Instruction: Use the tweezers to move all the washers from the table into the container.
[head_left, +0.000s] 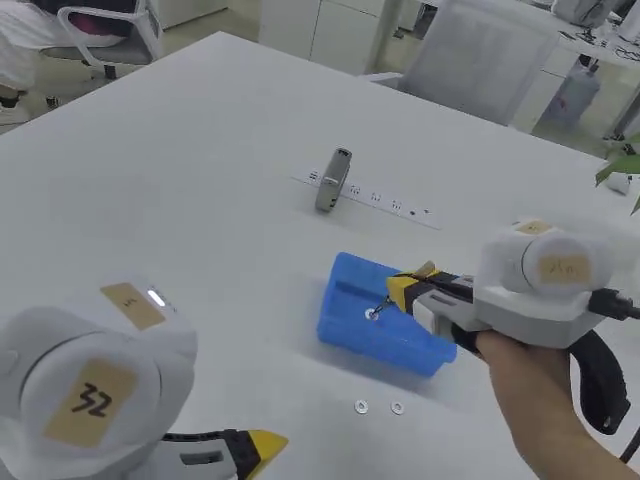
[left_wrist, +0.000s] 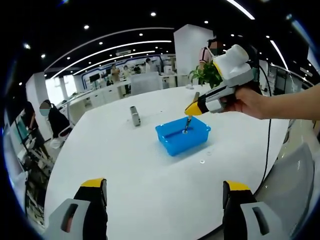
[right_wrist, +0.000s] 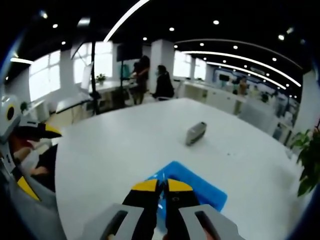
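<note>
White table (head_left: 200, 150) spreads wide under bright ceiling strips, with desks and people far behind it. My right claw (head_left: 405, 288) is pinched narrow on the tweezers (head_left: 385, 302); in the right gripper view its yellow tips press together around them. The tweezers slant down from the claw into the blue box (head_left: 350, 330), which sits on the table just ahead of my right hand (head_left: 520, 375). A small ring (head_left: 373, 314) shows at their tip, inside the box. I cannot tell whether it is pinched or lying on the box floor. Two washers (head_left: 361, 406) lie on the table near the box's near wall, close to each other and not touching it. My left claw (left_wrist: 164, 185) hangs wide with nothing between its jaws, low over the near part of the table and well apart from the box. Beyond the box a small grey gadget (head_left: 333, 180) stands upright beside a socket strip (head_left: 385, 202) set flat in the tabletop. Green plant leaves (head_left: 620, 165) show at the far right edge.
</note>
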